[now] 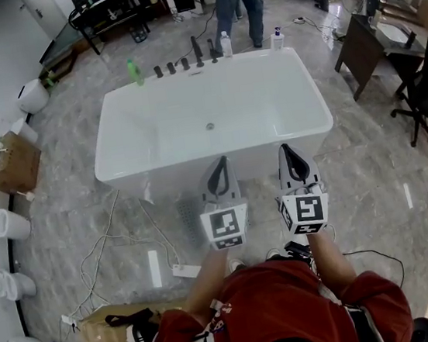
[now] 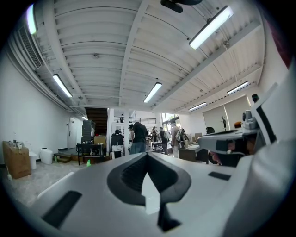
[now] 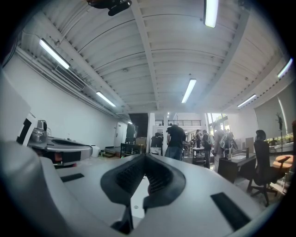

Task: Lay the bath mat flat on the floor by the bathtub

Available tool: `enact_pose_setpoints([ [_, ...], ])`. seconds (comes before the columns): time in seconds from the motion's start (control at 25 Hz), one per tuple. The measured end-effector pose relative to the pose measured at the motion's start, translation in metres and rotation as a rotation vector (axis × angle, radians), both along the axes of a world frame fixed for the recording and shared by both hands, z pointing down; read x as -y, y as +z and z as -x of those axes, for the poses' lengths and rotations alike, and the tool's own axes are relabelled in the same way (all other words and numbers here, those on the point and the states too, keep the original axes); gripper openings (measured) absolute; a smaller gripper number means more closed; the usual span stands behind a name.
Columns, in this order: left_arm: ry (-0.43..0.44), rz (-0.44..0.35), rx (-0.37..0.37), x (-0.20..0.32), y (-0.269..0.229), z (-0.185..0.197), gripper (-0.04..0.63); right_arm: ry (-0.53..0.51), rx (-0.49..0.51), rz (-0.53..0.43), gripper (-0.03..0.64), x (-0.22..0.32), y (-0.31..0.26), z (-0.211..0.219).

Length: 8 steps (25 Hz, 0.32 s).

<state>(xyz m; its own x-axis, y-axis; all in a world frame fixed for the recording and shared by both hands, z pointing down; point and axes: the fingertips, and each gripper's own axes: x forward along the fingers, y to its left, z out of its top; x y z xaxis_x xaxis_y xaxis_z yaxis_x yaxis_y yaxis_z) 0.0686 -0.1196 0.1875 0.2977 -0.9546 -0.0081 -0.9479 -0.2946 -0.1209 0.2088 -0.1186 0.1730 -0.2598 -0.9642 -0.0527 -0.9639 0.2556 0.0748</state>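
Bath mat (image 1: 188,213) looks to be the grey patch on the floor (image 1: 83,183) against the bathtub (image 1: 207,120), half hidden by the left gripper (image 1: 217,162). Its jaws and the right gripper (image 1: 288,149) jaws are closed, empty (aimed across the room). This fits a mat awaiting spreading or one laid.

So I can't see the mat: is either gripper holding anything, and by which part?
Nothing is held. The left gripper and the right gripper both have their jaws shut together on nothing, near the bathtub.
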Motion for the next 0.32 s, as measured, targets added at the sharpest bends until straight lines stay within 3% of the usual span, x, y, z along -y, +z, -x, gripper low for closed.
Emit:
enact_pose_setpoints([
  [0.32,0.011,-0.005,0.003,0.0015,-0.0029,-0.0102,0.014,0.017,0.012,-0.006,0.011,0.0012,-0.002,-0.0101],
])
